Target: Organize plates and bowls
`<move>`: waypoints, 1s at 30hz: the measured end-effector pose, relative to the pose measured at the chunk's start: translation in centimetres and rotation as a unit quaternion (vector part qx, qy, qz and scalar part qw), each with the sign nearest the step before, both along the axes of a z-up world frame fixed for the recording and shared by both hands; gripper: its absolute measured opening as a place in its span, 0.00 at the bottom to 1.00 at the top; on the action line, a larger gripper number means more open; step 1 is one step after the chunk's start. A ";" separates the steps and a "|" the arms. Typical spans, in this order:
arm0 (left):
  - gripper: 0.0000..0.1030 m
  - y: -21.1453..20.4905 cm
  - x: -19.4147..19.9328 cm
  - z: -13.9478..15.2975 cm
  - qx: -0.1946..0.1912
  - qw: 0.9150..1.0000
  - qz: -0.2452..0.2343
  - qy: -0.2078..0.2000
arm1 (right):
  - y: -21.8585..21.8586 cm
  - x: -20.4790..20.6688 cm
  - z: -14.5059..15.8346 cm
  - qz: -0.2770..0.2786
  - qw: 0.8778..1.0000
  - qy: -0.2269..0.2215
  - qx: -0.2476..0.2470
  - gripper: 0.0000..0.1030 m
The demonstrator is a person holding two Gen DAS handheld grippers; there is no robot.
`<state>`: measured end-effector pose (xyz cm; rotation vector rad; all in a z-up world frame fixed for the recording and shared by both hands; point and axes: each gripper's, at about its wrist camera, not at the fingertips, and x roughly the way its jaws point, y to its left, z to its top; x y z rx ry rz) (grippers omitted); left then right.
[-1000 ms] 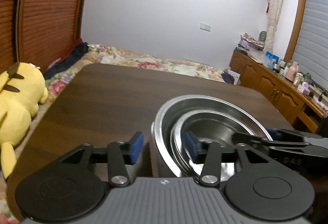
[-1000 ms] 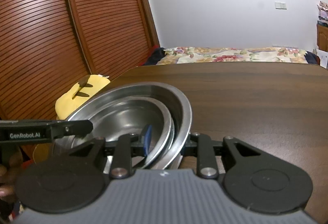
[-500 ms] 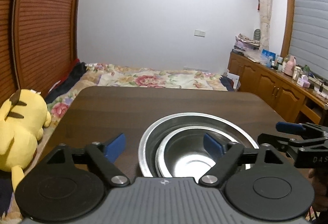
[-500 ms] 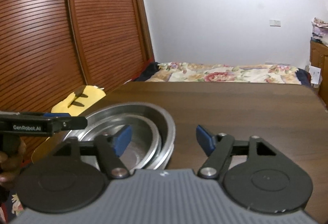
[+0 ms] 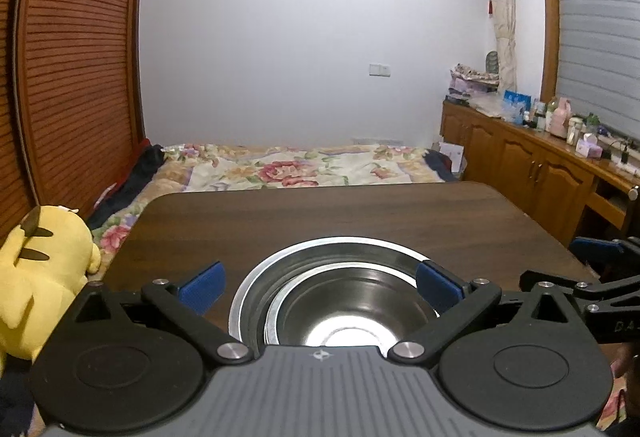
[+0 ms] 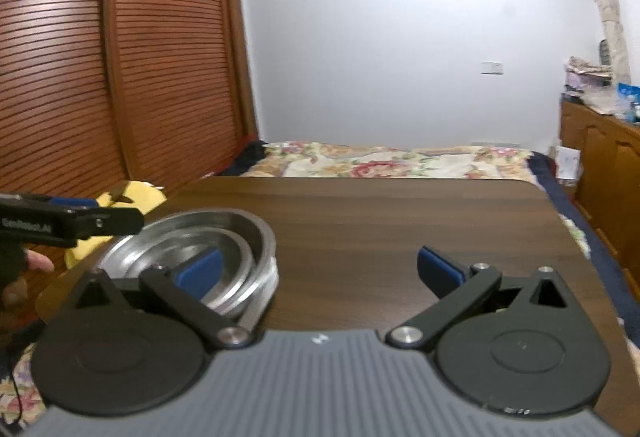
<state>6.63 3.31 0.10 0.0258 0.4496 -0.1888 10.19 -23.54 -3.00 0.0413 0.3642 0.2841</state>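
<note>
My left gripper point(image 5: 318, 287) hangs with its jaws spread as wide as they go, having just been opening; its blue pads point(image 5: 202, 285) stand on either side of the nested bowls but press on nothing. Below and just ahead of it the outer steel bowl point(image 5: 320, 251) sits upright on the dark wooden table point(image 5: 340, 213), close to the table's near edge, with a smaller steel bowl point(image 5: 352, 301) resting inside it, its rim lower than the outer one's.

My right gripper point(image 6: 318, 269) is likewise wide apart, its jaws also just opened and holding nothing; only bare table shows between the pads. From that side the same stack lies toward the near left corner of the table, and the left-side pad point(image 6: 198, 269) appears over the bowls' rim, though that view is blurred and I cannot tell whether it touches the metal or only hangs in front of it. In the left view, the tip of my right gripper shows at the far right, beside the near right edge of the table.

The rest of the tabletop is plain wood out to its far edge. Beyond that edge lies a bed with a floral cover point(image 5: 296, 165). A yellow plush toy point(image 5: 38, 277) lies off the table's left edge, below the slatted wooden doors point(image 6: 120, 57). A wooden cabinet point(image 5: 532, 173) crowded with bottles runs along the right wall.
</note>
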 end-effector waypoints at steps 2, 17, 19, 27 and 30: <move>1.00 -0.6 -0.3 0.1 0.012 1.000 0.008 0.001 | -0.2 -0.3 0.0 -0.012 1.000 0.000 -0.005 1.00; 1.00 -2.6 -3.3 -0.1 0.026 1.000 0.012 -0.005 | -0.7 -3.0 1.2 -0.066 0.998 -0.010 -0.019 1.00; 1.00 -2.6 -3.7 -0.1 0.026 1.000 0.015 -0.005 | -0.8 -3.1 1.1 -0.073 0.997 -0.003 -0.015 1.00; 1.00 -2.2 -4.4 -1.9 0.024 0.999 0.038 0.001 | -1.6 -3.8 0.4 -0.087 0.996 0.005 -0.010 1.00; 1.00 -1.8 -4.5 -2.4 0.016 0.999 0.043 0.005 | -1.7 -3.8 0.2 -0.088 0.996 0.008 -0.006 1.00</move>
